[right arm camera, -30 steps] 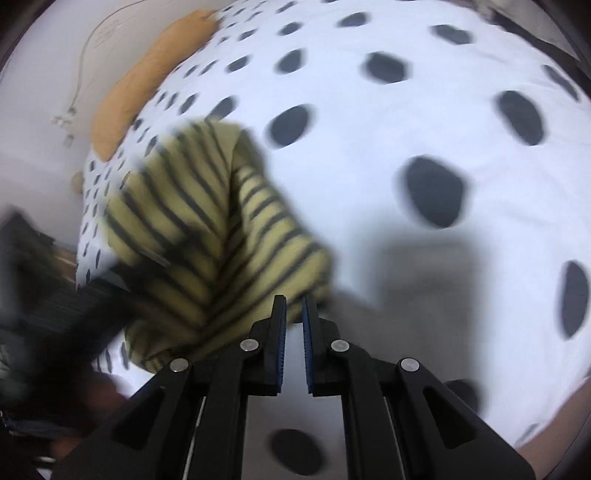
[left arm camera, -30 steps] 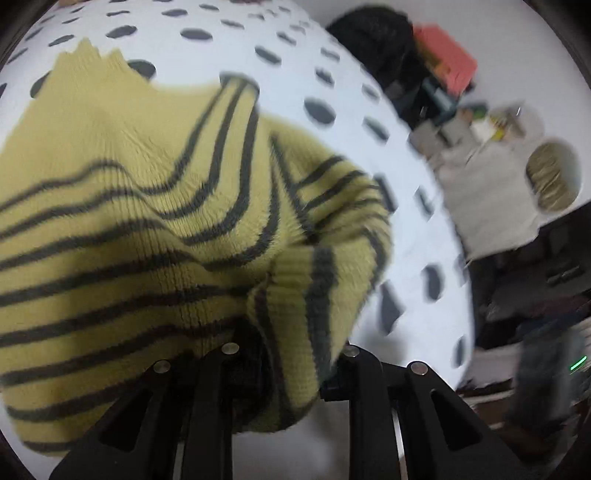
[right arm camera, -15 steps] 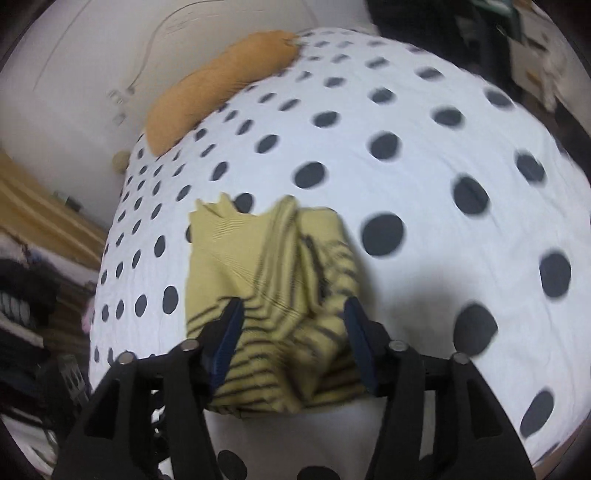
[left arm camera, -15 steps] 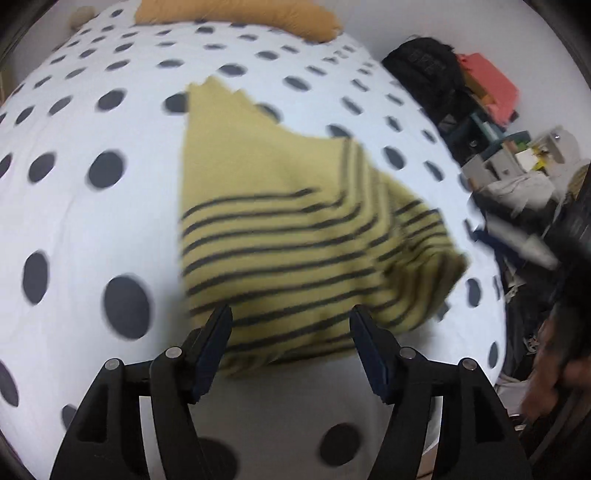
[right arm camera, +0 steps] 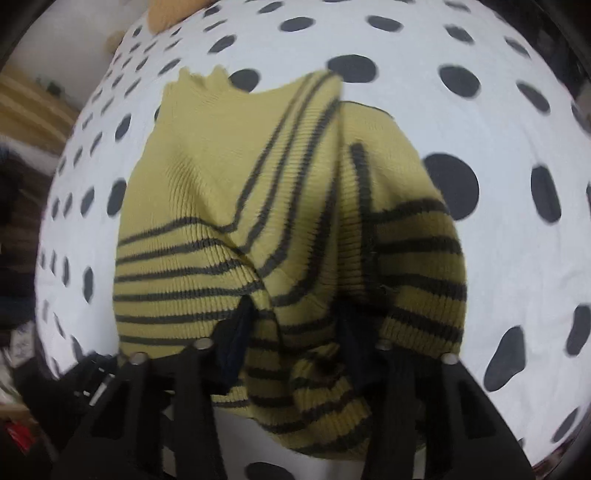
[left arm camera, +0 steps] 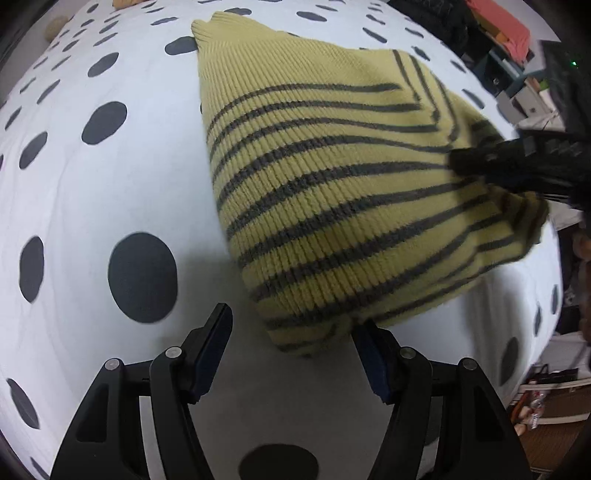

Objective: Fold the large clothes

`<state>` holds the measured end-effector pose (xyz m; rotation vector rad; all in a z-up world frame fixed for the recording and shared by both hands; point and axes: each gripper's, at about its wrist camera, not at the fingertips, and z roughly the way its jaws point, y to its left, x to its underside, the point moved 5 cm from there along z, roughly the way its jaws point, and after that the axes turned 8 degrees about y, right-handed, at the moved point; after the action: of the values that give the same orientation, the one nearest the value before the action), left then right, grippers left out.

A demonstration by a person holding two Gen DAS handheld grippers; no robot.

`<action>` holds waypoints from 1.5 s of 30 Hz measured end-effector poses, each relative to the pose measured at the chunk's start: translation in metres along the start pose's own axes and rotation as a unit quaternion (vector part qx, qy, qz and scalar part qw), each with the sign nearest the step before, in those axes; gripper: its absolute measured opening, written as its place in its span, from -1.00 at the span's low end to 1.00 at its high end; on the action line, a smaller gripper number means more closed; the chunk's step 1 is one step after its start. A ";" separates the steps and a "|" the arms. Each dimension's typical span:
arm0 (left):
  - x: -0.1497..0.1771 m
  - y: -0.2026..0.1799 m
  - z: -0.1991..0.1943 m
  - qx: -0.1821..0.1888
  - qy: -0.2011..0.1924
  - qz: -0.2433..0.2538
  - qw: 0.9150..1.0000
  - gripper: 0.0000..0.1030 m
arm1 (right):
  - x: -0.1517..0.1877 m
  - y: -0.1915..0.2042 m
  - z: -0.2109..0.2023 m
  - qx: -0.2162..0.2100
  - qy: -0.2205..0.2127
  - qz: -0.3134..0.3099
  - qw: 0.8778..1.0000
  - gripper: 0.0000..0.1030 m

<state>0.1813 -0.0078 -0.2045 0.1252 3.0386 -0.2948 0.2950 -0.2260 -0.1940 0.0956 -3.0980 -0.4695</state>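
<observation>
A yellow knit sweater with dark stripes [left arm camera: 332, 177] lies folded in a bundle on a white bedspread with dark dots [left arm camera: 92, 192]. My left gripper [left arm camera: 295, 328] is open, with its fingers either side of the sweater's near corner. In the right wrist view the sweater [right arm camera: 229, 206] fills the middle. My right gripper [right arm camera: 295, 328] is open, and a bunched fold of the sweater lies between its fingers. The right gripper also shows in the left wrist view [left arm camera: 517, 166] as a dark shape at the sweater's right edge.
An orange pillow [right arm camera: 173, 14] lies at the far end of the bed. Cluttered shelves, boxes and a dark bag [left arm camera: 498, 44] stand beyond the bed's right side. Wooden furniture [right arm camera: 26, 107] is at the left of the right wrist view.
My left gripper let go of the sweater and opened. My right gripper opened from shut and moved in over the sweater's bunched edge. The sweater now lies on the bed.
</observation>
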 end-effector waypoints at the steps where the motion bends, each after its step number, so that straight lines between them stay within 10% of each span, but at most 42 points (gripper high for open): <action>1: -0.002 0.003 0.001 -0.003 0.004 -0.004 1.000 0.29 | 0.001 -0.006 -0.007 -0.031 -0.005 0.019 0.999 -0.50; 5: -0.004 0.014 -0.006 0.012 -0.003 -0.024 1.000 0.29 | 0.012 -0.038 -0.044 -0.073 -0.042 0.070 0.994 -0.95; 12: 0.003 0.021 0.000 0.006 0.003 -0.028 1.000 0.30 | -0.008 -0.033 -0.047 -0.131 -0.051 0.050 0.989 -0.89; 17: 0.006 0.021 0.007 -0.003 0.010 -0.030 0.999 0.40 | -0.036 -0.003 -0.005 -0.056 0.018 -0.004 0.998 -0.02; 18: 0.006 0.023 0.008 -0.005 0.013 -0.031 0.999 0.40 | -0.038 0.001 -0.002 -0.054 0.020 -0.009 0.998 -0.07; 19: 0.006 0.023 0.009 -0.011 0.011 -0.035 0.999 0.40 | -0.039 0.006 -0.004 -0.062 0.016 -0.021 0.998 -0.58; 27: 0.009 0.021 -0.021 -0.021 -0.032 -0.064 0.997 0.27 | -0.023 -0.019 -0.066 0.100 -0.078 -0.035 0.991 -1.00; 30: 0.014 0.029 -0.009 -0.014 -0.017 -0.072 0.997 0.28 | -0.017 -0.063 -0.057 0.056 -0.047 0.025 0.997 -1.00; 34: 0.016 0.041 -0.001 0.001 -0.003 -0.094 0.996 0.38 | 0.002 -0.041 -0.063 -0.064 -0.031 0.015 0.997 -0.93; 36: 0.015 0.039 0.009 -0.010 0.003 -0.089 0.996 0.43 | 0.009 -0.022 -0.062 -0.062 -0.031 -0.013 0.998 -0.48; 37: 0.016 0.040 0.013 -0.014 0.009 -0.083 0.996 0.44 | 0.011 -0.016 -0.060 -0.054 -0.030 -0.029 0.998 0.20; 38: 0.016 0.041 0.016 -0.017 0.014 -0.081 0.996 0.43 | 0.012 -0.011 -0.053 -0.034 -0.024 -0.044 0.998 0.48; 43: 0.015 0.048 0.023 -0.004 0.015 -0.093 0.996 0.43 | 0.019 0.006 -0.042 0.017 -0.004 -0.113 0.993 0.47; 45: 0.016 0.051 0.024 0.000 0.013 -0.096 0.995 0.42 | 0.024 0.007 -0.031 -0.003 0.030 -0.113 0.993 0.12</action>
<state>0.1721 0.0381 -0.2391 -0.1661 3.0811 -0.3072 0.2709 -0.2301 -0.1628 0.4543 -3.0391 -0.4713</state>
